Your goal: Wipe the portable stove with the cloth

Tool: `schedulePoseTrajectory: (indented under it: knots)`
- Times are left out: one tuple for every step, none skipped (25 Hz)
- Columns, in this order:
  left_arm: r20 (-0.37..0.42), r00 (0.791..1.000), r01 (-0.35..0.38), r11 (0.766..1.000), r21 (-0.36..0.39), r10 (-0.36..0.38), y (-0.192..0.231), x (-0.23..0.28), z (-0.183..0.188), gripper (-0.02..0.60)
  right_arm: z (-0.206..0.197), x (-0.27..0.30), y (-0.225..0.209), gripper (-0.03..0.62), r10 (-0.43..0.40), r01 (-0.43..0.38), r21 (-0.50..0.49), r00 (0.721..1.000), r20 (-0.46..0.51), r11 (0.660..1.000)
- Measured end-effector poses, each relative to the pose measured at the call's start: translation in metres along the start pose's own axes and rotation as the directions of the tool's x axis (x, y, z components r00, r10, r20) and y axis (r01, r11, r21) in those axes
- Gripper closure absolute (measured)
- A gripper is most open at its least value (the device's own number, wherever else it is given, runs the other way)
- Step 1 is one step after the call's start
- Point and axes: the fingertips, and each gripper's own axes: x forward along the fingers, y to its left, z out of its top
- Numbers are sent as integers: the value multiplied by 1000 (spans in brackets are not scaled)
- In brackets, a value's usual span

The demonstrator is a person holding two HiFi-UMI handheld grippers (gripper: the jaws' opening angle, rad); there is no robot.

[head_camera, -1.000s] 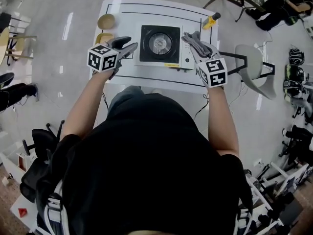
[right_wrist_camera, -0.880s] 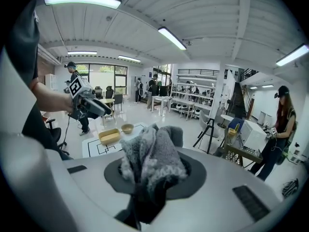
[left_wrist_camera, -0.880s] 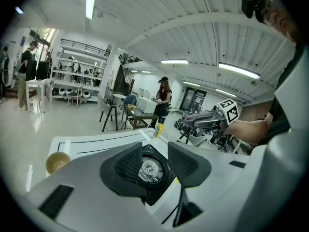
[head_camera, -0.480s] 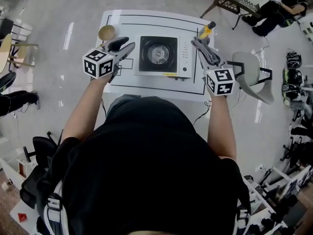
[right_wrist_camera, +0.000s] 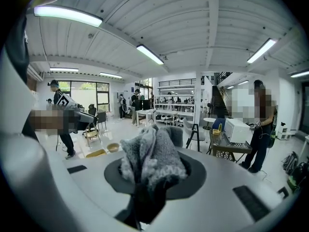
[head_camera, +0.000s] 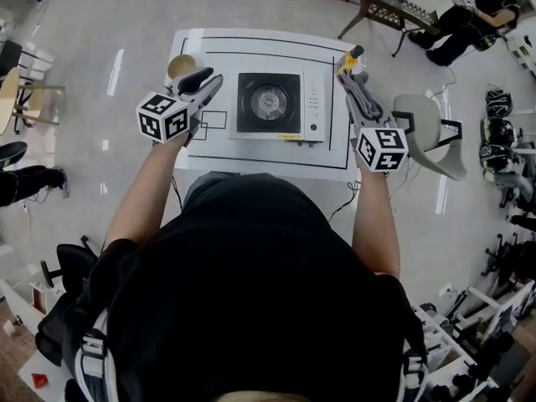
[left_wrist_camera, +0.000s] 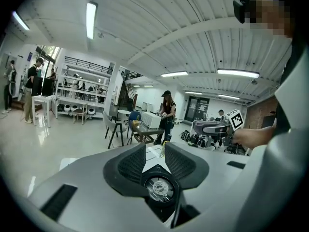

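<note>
The right tool (head_camera: 362, 107) is pinching the cloth (right_wrist_camera: 152, 153) in the air, right of the stove (head_camera: 272, 103) sitting mid-way on the counter (head_camera: 201, 44), while the empty left tool (head_camera: 207, 79), jaws half spread, has just been closing; apparently no wiping contact is occurring.

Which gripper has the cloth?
The right gripper, shut on the grey cloth. The left gripper has just been closing its jaws, with nothing between them.

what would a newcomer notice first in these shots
The white portable stove, with its black burner top, sits in the middle of the white table. Just right of it, the right hand-held gripper has its jaws clamped on a bunched grey cloth.
</note>
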Motion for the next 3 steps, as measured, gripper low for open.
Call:
schedulePoseTrajectory:
  knots:
    - [1,1000,-3,1000,4,3,0,-1,1,444,2,-2,0,476,0,0,5,1000,8,1000]
    - [3,1000,-8,1000,7,8,-1,-2,3,451,4,-5,0,476,1,-1,11,1000,15,1000]
    - [4,1000,-14,1000,11,13,-1,-3,5,461,5,-7,1,476,1,-2,16,1000,22,1000]
